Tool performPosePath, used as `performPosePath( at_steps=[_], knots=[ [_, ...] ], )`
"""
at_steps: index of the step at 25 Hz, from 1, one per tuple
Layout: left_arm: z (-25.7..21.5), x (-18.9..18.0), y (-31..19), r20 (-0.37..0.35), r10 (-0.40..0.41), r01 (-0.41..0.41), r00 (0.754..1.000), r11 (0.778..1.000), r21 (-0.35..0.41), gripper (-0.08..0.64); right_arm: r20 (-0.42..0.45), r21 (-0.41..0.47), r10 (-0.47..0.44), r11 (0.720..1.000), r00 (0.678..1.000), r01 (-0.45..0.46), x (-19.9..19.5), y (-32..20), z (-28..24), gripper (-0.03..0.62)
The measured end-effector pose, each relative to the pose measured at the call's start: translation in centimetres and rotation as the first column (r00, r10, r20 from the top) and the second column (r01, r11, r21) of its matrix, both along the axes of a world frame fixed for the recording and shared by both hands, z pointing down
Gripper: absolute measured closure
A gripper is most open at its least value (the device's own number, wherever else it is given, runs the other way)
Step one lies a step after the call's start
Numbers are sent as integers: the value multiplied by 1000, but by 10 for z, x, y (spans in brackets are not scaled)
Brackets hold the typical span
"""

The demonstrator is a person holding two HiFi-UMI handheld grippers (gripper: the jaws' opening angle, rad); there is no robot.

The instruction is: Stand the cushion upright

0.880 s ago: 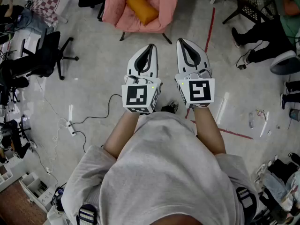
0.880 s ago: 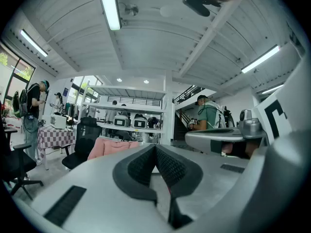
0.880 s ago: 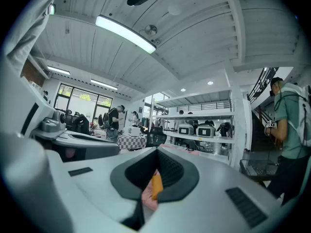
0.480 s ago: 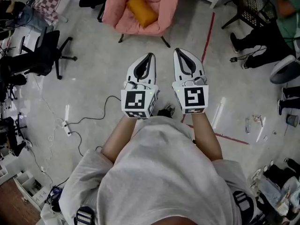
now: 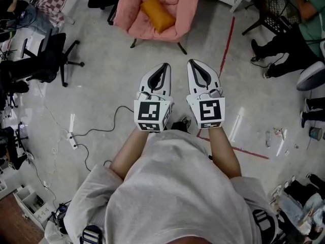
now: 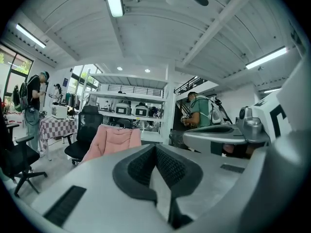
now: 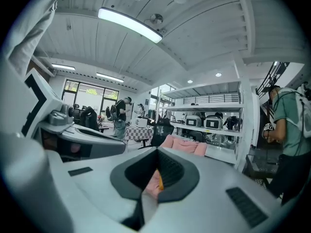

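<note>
From the head view, the soft orange oblong cushion (image 5: 157, 13) lies on the seat of the pink padded chair (image 5: 179, 4). It is far ahead of the person, across the grey floor. The white left gripper (image 5: 163, 69) and the white right gripper (image 5: 194, 66) are side by side close to the person's body, well apart from the cushion. Both are pinched closed and hold nothing.

I think a few things could go wrong. The cushion is squashy and the seat looks soft, so it may flop back down once it is stood up. If the jaws pinch only a corner, it may sag or slip out. They might also grab the pink cover by mistake. A thin black cable (image 5: 101, 127) lies on the floor to the person's left, and a foot could catch on it.

The cushion lies down, not up. Its long side runs from the upper left to the lower right of the picture, slanting across the seat.

In the left gripper view, the left gripper (image 6: 156, 152) has its dark pads pressed together with nothing between them. The pink padded chair (image 6: 114, 140) shows behind it, but I cannot see the cushion here.

In the right gripper view, the right gripper (image 7: 156, 152) is closed on nothing too. A thin orange strip (image 7: 160, 179) peeks through the notch. It is likely the cushion, far off.
</note>
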State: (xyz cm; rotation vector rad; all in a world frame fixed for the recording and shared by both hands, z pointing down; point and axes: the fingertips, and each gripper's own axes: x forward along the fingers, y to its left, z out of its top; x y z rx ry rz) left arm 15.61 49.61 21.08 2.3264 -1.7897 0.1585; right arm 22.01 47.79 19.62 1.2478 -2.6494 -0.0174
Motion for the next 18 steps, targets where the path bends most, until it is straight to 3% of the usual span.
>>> performPosePath(
  at_steps=[12,18],
  knots=[
    [18,-89,-22,-15,-5,4,1000,999,-47,548,-59,-33,-34,999,998,32,-93,-20,18,584],
    [29,-133,-35,-16,38,-39,999,997,-70,548,-90,-43,-7,999,996,3,-134,-34,25,584]
  ],
)
